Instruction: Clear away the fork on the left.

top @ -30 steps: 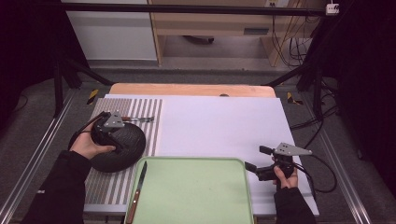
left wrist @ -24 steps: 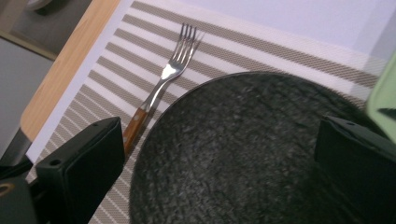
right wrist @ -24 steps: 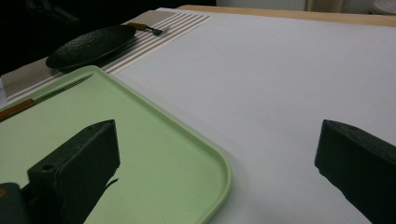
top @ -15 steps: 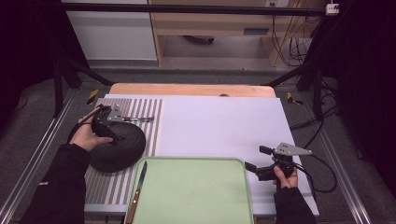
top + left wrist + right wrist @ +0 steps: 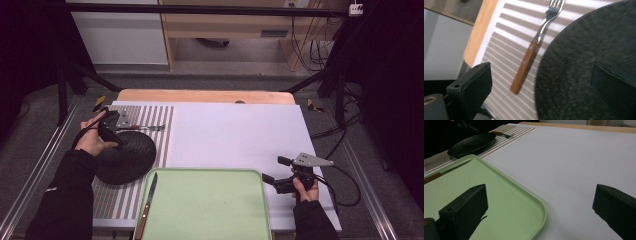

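Left tongs (image 5: 121, 131): wide open, empty, above plate (image 5: 584, 75); fork (image 5: 534, 47) beside.
Right tongs (image 5: 272, 172): wide open, empty, beside tray (image 5: 506, 202).

Matt woven mat (image 5: 584, 75), wood-handled metal fork (image 5: 534, 47)

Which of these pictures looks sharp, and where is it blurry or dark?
High view: evenly lit table, dark surroundings. Left gripper view: black plate smeared and soft, fork fairly clear. Right gripper view: green tray crisp, with a shadow beside the near black jaws.
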